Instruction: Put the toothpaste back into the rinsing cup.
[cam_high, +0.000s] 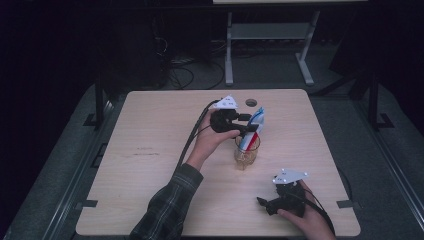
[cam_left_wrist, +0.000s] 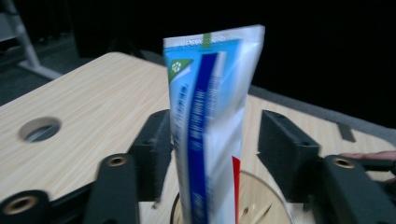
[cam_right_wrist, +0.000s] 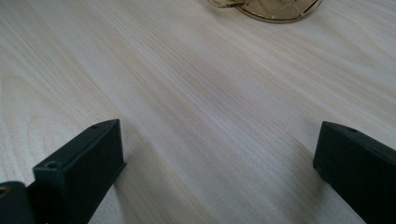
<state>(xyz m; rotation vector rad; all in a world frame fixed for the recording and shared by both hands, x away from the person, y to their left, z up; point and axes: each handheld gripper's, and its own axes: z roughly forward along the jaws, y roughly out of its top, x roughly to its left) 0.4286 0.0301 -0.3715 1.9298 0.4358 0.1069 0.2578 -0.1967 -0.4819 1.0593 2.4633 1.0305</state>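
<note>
Left gripper (cam_high: 245, 125) sits over the middle of the table (cam_high: 150, 150), at the toothpaste tube (cam_high: 254, 127). Tube is white and blue with a red lower part, standing near upright with its lower end inside the amber glass cup (cam_high: 247, 152) and its flat crimped end up. In the left gripper view the tube (cam_left_wrist: 212, 116) stands between the 2 jaws: one jaw looks to be right against the tube's edge, the other stands clear of it with a visible gap. So the jaws are apart, not clamped on the tube. Cup rim (cam_left_wrist: 271, 196) shows just below the tube there.

Right gripper (cam_high: 265, 204) is near the front edge of the table, well apart from the cup, low over the wood. Right gripper view has its 2 jaws spread wide with bare table (cam_right_wrist: 210, 93) between them, nothing held. Base of the cup (cam_right_wrist: 275, 9) shows at the top edge of that view.

Round cable hole (cam_high: 251, 103) in the table sits just behind the left gripper.
</note>
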